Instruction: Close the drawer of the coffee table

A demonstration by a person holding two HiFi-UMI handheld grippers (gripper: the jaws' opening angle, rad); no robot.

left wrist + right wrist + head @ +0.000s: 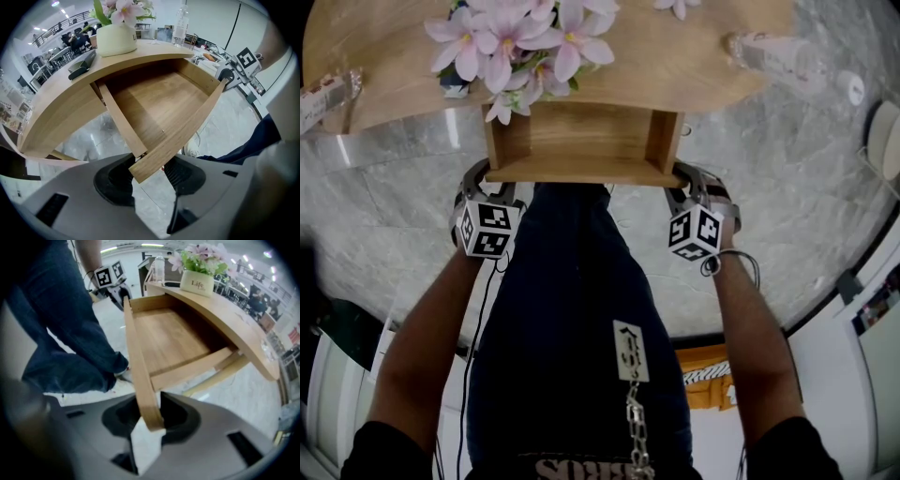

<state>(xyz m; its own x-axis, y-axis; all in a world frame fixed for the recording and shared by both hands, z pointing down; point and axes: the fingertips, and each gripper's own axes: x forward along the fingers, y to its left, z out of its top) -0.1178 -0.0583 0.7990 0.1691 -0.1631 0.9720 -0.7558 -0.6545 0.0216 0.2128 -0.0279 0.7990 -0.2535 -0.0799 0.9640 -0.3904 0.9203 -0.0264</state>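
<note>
The wooden coffee table (pixel 694 80) spans the top of the head view, and its drawer (pixel 581 141) stands pulled out toward me, empty inside. My left gripper (pixel 487 180) is at the left end of the drawer front (pixel 581 174) and my right gripper (pixel 689 182) at the right end. In the left gripper view the front's corner (pixel 154 161) sits between the jaws of the left gripper (pixel 149 178), with both pads against the wood. Seen from the right gripper view, the right gripper (pixel 151 416) is shut on the other end of the drawer front (pixel 140 380).
A cream pot of pink flowers (pixel 516 42) stands on the tabletop just behind the drawer, a plastic bottle (pixel 778 56) lies at the right, and a small packet (pixel 323 98) at the left. My legs in dark jeans (pixel 572 309) are right before the drawer. The floor (pixel 787 187) is grey marble.
</note>
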